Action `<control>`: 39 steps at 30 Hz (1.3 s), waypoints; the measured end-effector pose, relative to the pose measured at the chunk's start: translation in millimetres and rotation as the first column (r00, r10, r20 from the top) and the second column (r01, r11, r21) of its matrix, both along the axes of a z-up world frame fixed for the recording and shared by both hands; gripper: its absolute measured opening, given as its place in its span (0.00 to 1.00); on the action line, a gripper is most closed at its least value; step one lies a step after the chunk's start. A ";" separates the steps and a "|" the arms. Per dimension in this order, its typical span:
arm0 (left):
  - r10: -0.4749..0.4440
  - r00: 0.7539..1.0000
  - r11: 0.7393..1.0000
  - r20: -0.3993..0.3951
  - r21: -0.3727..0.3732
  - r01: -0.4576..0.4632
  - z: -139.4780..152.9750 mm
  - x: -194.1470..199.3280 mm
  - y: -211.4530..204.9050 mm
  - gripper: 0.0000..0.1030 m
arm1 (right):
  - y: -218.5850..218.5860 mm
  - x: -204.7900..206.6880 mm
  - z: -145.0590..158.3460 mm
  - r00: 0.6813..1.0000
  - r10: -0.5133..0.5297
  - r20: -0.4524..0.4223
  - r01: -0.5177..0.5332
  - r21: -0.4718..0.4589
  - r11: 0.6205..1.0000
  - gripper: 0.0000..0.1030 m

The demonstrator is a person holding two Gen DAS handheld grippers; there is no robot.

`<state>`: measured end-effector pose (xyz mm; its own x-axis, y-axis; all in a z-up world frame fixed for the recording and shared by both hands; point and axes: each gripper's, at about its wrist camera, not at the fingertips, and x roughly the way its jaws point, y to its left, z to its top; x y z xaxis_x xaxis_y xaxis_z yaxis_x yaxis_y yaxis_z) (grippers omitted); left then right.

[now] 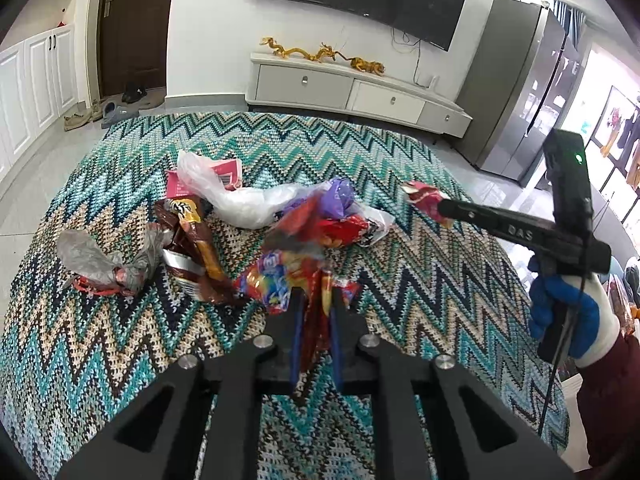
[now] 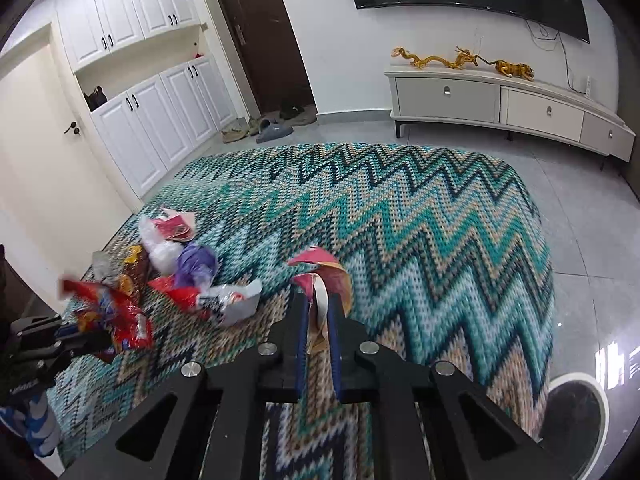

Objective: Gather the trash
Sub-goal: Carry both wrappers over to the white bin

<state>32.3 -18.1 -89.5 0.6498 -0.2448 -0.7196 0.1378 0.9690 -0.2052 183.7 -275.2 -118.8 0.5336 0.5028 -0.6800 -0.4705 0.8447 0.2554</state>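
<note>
Trash lies on a zigzag-patterned cloth (image 1: 400, 264) over a table. My left gripper (image 1: 314, 296) is shut on a red and multicoloured snack wrapper (image 1: 280, 276), held just above the cloth; this wrapper also shows in the right wrist view (image 2: 116, 312). My right gripper (image 2: 319, 300) is shut on a pink and red wrapper (image 2: 324, 272), held above the cloth; it shows at the right in the left wrist view (image 1: 424, 196). On the cloth lie a clear plastic bag (image 1: 236, 196), a brown wrapper (image 1: 192, 248), a grey crumpled bag (image 1: 100, 260) and a purple bag (image 1: 340, 196).
A round dark bin (image 2: 576, 420) stands on the floor at the table's right. A white TV cabinet (image 1: 352, 92) with golden figures stands against the far wall. White cupboards (image 2: 132, 128) and a dark door (image 2: 260, 36) are at the left. A steel fridge (image 1: 520, 92) stands right.
</note>
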 end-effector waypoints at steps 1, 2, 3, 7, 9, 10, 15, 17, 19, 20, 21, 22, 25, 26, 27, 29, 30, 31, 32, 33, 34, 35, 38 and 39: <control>0.000 1.000 1.000 0.003 0.000 0.000 1.3 -2.2 0.0 0.10 | -1.9 -3.9 0.6 1.000 0.000 0.001 0.000 0.005 1.000 0.07; 0.000 1.000 1.000 0.007 -0.001 0.000 3.3 -5.5 -0.2 0.10 | -4.5 -10.2 1.4 1.000 -0.001 0.002 0.001 0.014 1.000 0.07; 0.000 1.000 1.000 0.010 -0.001 0.000 4.6 -10.9 0.5 0.10 | -6.8 -19.5 1.3 1.000 -0.002 0.004 0.002 0.025 1.000 0.07; 0.001 1.000 1.000 0.018 -0.004 -0.001 9.4 -20.2 0.8 0.09 | -13.8 -38.5 5.8 1.000 -0.005 0.011 0.005 0.041 0.999 0.07; 0.001 1.000 1.000 0.025 -0.006 -0.001 13.1 -23.4 -0.1 0.08 | -15.9 -39.6 10.3 1.000 -0.004 0.014 0.003 0.046 0.999 0.07; -0.001 1.000 1.000 0.030 -0.007 0.001 15.8 -25.6 -0.6 0.08 | -17.0 -43.0 12.3 1.000 -0.003 0.017 0.002 0.051 0.999 0.07; -0.015 0.999 1.000 0.049 -0.003 0.015 26.7 -28.4 -6.4 0.08 | -24.3 -59.4 26.5 0.999 -0.008 0.048 0.004 0.081 0.997 0.07; -0.029 0.998 1.000 0.052 0.004 0.029 30.4 -26.4 -12.4 0.08 | -31.1 -65.6 32.4 0.998 -0.018 0.060 0.013 0.094 0.995 0.07; -0.045 0.997 0.999 0.058 0.011 0.045 34.2 -23.7 -19.2 0.08 | -41.5 -71.5 38.4 0.997 -0.037 0.073 0.029 0.107 0.994 0.07; -0.058 0.996 0.998 0.063 0.015 0.057 37.1 -21.3 -25.0 0.08 | -45.5 -72.2 40.0 0.996 -0.044 0.077 0.035 0.111 0.993 0.07; -0.070 0.995 0.998 0.066 0.015 0.069 39.0 -19.1 -29.4 0.08 | -51.5 -74.4 42.5 0.995 -0.055 0.083 0.045 0.117 0.992 0.07; -0.082 0.994 0.997 0.069 0.016 0.081 41.1 -16.5 -34.4 0.08 | -58.5 -75.9 45.3 0.994 -0.068 0.088 0.057 0.121 0.991 0.07; -0.131 0.988 0.991 0.079 0.022 0.130 47.6 -7.7 -56.2 0.08 | -81.5 -81.6 51.7 0.988 -0.114 0.102 0.100 0.136 0.986 0.07; -0.155 0.985 0.988 0.081 0.023 0.154 50.2 -3.8 -66.9 0.08 | -90.7 -84.0 54.0 0.985 -0.134 0.107 0.118 0.140 0.983 0.07; -0.171 0.982 0.985 0.082 0.024 0.170 51.3 -0.2 -74.0 0.08 | -97.4 -85.9 55.3 0.983 -0.149 0.110 0.132 0.142 0.981 0.07; -0.215 0.973 0.977 0.086 0.033 0.213 54.4 7.9 -95.2 0.08 | -116.1 -89.4 57.3 0.975 -0.190 0.114 0.173 0.148 0.974 0.07; -0.232 0.969 0.972 0.089 0.038 0.230 55.1 11.1 -103.6 0.08 | -123.5 -90.5 57.9 0.972 -0.207 0.114 0.189 0.149 0.971 0.07; -0.261 0.961 0.965 0.092 0.045 0.257 57.3 16.4 -118.4 0.08 | -133.8 -91.6 58.0 0.967 -0.227 0.114 0.209 0.151 0.966 0.07; -0.277 0.956 0.961 0.093 0.046 0.274 57.5 20.5 -126.3 0.08 | -144.4 -92.7 57.6 0.961 -0.251 0.113 0.234 0.150 0.961 0.07; -0.301 0.949 0.953 0.094 0.045 0.298 58.6 25.9 -139.9 0.08 | -152.4 -93.4 57.4 0.956 -0.270 0.112 0.252 0.149 0.956 0.07; -0.321 0.942 0.947 0.092 0.041 0.319 58.5 31.0 -151.5 0.08 | -161.9 -94.4 56.5 0.950 -0.292 0.109 0.275 0.149 0.950 0.07; -0.345 0.935 0.939 0.089 0.037 0.343 58.4 36.4 -165.2 0.08 | -172.9 -95.1 55.1 0.943 -0.316 0.103 0.300 0.150 0.942 0.07; -0.414 0.907 0.910 0.078 0.035 0.413 55.3 51.2 -208.4 0.08 | -201.7 -96.2 49.8 0.921 -0.379 0.084 0.365 0.145 0.919 0.07; -0.437 0.897 0.899 0.070 0.034 0.436 53.1 56.5 -224.7 0.08 | -209.2 -96.5 47.9 0.915 -0.395 0.078 0.382 0.144 0.913 0.07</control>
